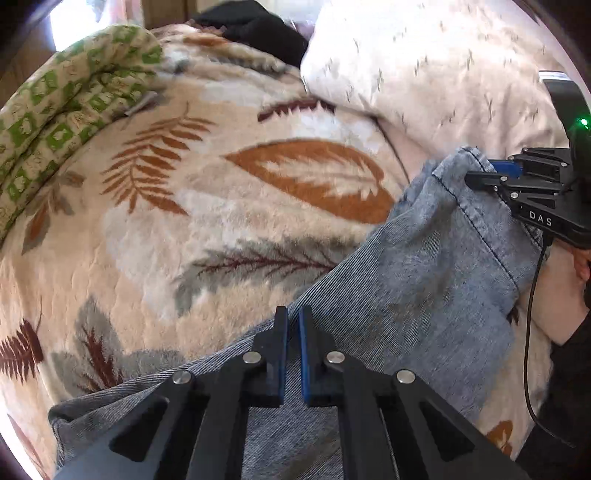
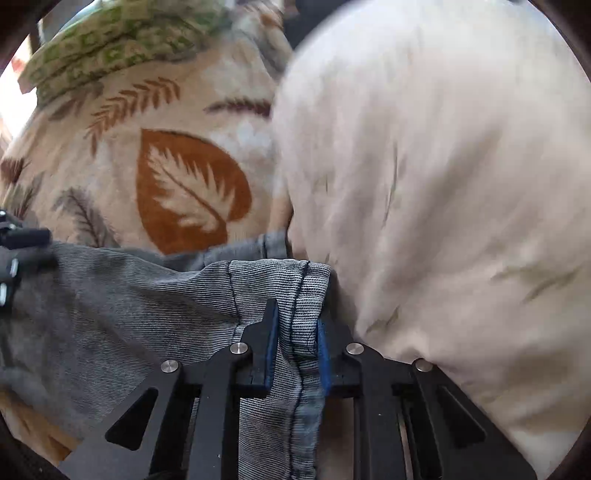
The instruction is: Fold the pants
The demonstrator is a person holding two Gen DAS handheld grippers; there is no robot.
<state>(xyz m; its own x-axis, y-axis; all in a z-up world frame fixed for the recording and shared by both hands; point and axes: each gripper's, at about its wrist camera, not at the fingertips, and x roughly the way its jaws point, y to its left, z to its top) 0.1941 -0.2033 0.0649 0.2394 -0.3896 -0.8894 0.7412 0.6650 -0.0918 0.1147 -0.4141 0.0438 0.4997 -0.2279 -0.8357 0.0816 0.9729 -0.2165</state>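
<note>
Light blue denim pants [image 1: 424, 280] lie on a leaf-patterned blanket [image 1: 207, 192]. My left gripper [image 1: 293, 317] is nearly shut, its fingers on a fold of the denim at the near edge. My right gripper [image 2: 295, 325] is shut on a seamed edge of the pants [image 2: 295, 295] and holds it bunched. The right gripper also shows in the left wrist view [image 1: 480, 177] at the right, clamped on the far corner of the denim. The left gripper's tip shows at the left edge of the right wrist view [image 2: 22, 240].
A large cream pillow [image 1: 443, 66] lies at the back right, close against the pants in the right wrist view [image 2: 443, 184]. A green-and-cream folded quilt [image 1: 66, 110] lies at the back left. A black cloth [image 1: 255, 26] sits at the far edge.
</note>
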